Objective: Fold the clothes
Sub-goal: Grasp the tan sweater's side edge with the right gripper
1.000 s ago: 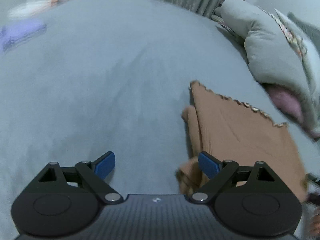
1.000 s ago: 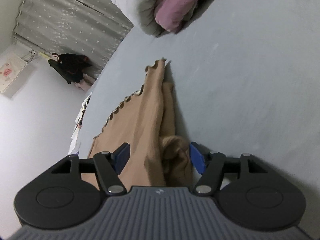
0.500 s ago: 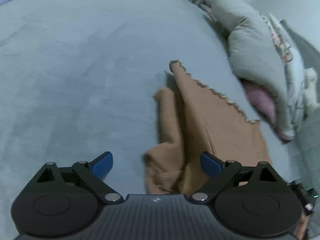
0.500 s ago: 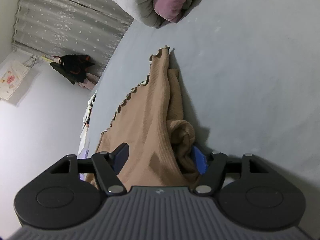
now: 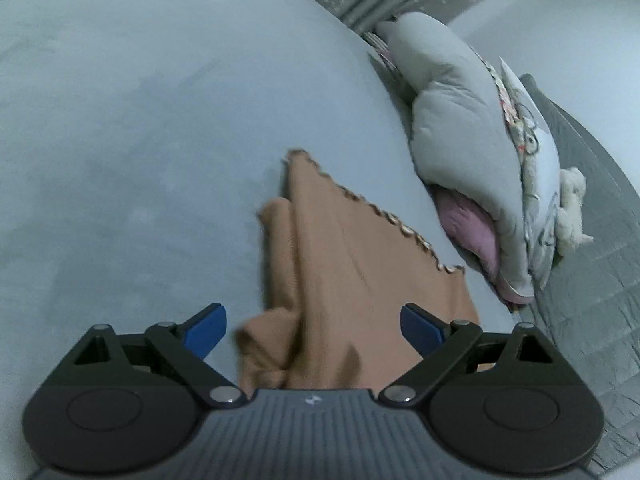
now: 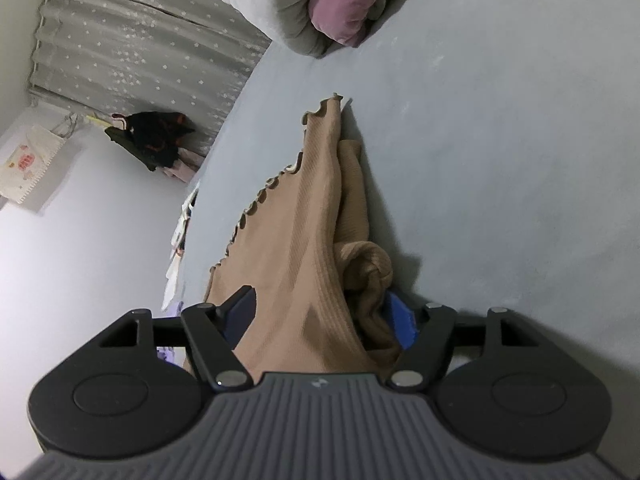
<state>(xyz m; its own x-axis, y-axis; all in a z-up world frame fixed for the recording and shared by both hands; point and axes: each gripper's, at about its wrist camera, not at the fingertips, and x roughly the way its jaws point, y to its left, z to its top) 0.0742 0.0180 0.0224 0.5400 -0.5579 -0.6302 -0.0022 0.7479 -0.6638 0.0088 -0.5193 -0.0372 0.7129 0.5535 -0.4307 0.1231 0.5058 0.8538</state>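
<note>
A tan ribbed garment with a scalloped hem lies partly folded on the grey-blue bed; it also shows in the right wrist view. My left gripper is open, its blue pads on either side of the garment's near end, with the cloth between them. My right gripper has its jaws part-closed around the bunched near edge of the garment, a rolled sleeve beside the right pad. The cloth fills the gap, and the pads do not meet.
A grey duvet with a pink cloth inside is heaped at the right of the bed; it appears at the top of the right wrist view. Starred curtains and dark hanging clothes stand beyond the bed. The bed surface stretches left.
My left gripper has swung right until the garment lies between its open jaws. My right gripper has narrowed around the garment's near edge and the cloth has risen into it.
</note>
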